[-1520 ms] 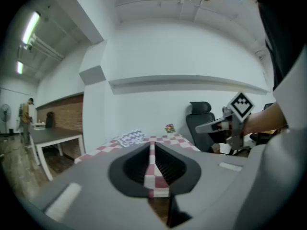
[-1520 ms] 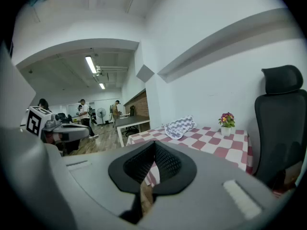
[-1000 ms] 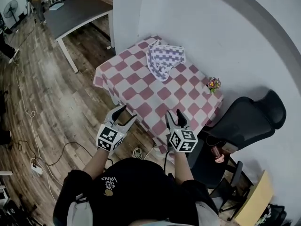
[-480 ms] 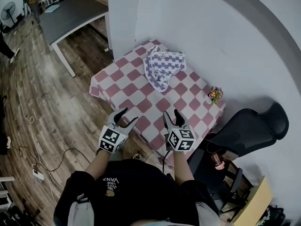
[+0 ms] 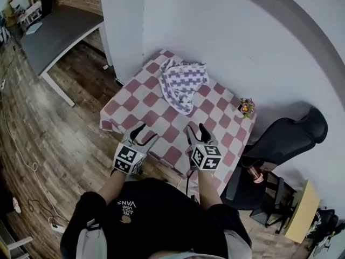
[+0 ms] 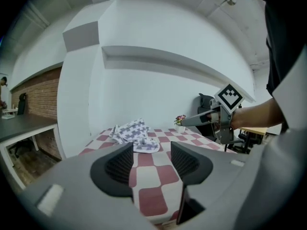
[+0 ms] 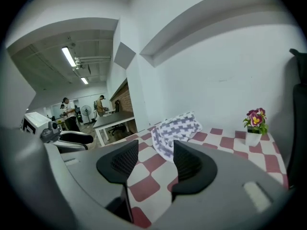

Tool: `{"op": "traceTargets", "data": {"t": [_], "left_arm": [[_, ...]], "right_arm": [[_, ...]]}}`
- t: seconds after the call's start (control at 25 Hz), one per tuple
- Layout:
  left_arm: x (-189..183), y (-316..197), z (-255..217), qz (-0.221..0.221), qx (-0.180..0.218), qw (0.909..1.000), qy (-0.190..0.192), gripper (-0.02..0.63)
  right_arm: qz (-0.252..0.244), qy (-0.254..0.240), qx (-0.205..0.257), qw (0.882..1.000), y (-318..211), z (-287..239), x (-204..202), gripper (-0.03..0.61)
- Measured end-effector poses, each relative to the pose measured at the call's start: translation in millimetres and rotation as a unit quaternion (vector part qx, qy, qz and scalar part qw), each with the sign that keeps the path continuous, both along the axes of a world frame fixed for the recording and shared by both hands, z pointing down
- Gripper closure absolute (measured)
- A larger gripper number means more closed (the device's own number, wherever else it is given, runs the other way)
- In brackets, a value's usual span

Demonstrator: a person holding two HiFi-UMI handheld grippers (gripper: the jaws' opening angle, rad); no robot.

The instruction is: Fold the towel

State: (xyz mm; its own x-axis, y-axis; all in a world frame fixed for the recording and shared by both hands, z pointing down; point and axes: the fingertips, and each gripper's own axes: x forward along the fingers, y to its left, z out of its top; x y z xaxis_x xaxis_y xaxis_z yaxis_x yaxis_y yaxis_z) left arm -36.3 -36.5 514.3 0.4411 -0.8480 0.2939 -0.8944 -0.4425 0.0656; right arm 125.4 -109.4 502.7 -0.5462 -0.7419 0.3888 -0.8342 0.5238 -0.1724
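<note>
– Where is the towel?
– Crumpled in a heap on the far part of the table, close to the white wall. It is white with purple checks and lies on the red and white checked cloth.
– And the 2 grippers?
– Both hang over the near edge of the table, side by side and well apart from the towel. The left gripper has its jaws apart with nothing between them. The right gripper is the same: jaws spread, empty.
– Anything else on the table?
– 1 small flower pot at the far right corner, well apart from the towel. A black chair stands just beside the table on the right.
</note>
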Motion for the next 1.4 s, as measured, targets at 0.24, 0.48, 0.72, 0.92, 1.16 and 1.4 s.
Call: {"op": "traceTargets", "data": {"t": [0.24,0.48,0.72,0.92,1.16,1.4], "left_arm": [[-31.5,-23.0,5.5,0.067,-0.007,0.9977,-0.003,0.394],[-51.8,-40.1,14.9,0.127,-0.017,0.9918,-0.01,0.394],[-47.4,-65.9,28.4,0.142,-0.031,0.9893,-0.006,0.394],[-33.3,-85.2,37.1,0.14,-0.047,0.9891,0.001,0.394],[-27.3,-108.7,52.6,0.117,-0.059,0.9914,-0.001,0.394],[-23.9,-116.0,70.6,0.083,-0.087,0.9928,0.003,0.394]], "right_arm": [[0.054,0.009,0.004,0.999,-9.4,1.7,-28.0,0.359],[0.087,0.03,0.005,0.996,-24.6,3.4,-47.9,0.359],[0.075,0.064,0.005,0.995,-62.8,8.4,-59.9,0.359],[0.034,0.124,-0.017,0.992,-104.0,26.3,-68.6,0.36],[-0.03,0.175,-0.024,0.984,-158.9,47.2,-91.9,0.36],[-0.095,0.205,-0.007,0.974,-202.7,60.9,-124.3,0.362]]}}
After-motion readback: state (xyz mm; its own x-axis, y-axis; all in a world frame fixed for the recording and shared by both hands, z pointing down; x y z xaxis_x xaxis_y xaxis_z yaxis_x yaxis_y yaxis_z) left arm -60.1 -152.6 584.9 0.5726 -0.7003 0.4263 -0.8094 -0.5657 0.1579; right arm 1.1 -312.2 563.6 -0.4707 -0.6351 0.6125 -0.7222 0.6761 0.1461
